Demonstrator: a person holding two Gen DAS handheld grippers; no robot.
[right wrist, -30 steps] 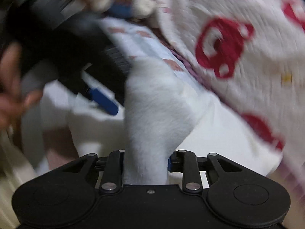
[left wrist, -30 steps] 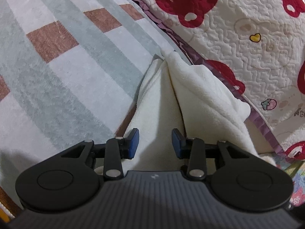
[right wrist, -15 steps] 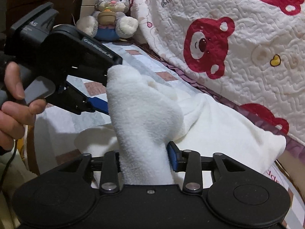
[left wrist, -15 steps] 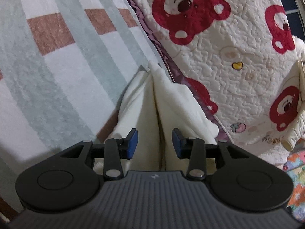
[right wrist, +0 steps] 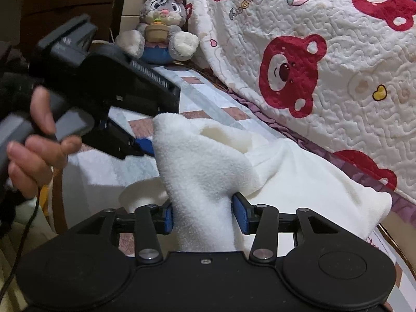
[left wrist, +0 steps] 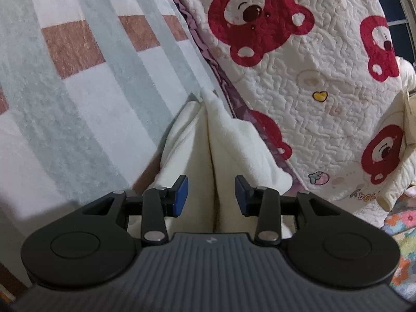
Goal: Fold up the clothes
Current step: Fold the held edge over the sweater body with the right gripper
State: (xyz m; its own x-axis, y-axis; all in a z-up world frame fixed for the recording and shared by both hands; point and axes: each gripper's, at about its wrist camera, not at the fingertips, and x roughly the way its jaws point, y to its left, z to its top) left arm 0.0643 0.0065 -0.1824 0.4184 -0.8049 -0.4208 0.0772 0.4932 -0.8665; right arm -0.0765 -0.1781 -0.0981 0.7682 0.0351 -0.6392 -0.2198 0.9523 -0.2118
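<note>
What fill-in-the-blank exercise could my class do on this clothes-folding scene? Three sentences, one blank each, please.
1. The right gripper is shut on a bunch of the ____ fleece garment.
2. The left gripper has its jaws ____, with fleece between them.
3. The bears printed on the quilt are ____ in colour.

Missing words: white; open; red

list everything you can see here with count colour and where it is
fleece garment: 1, white, on the bed, one bunch in the right gripper
blanket: 1, pale green, white and brown checks, under the garment
quilt: 1, cream with red bears, beside the garment
plush rabbit: 1, grey, at the far end of the bed
left gripper: 1, black with blue pads, open around the garment
right gripper: 1, black with blue pads, shut on the garment
hand: 1, holding the left gripper's handle
</note>
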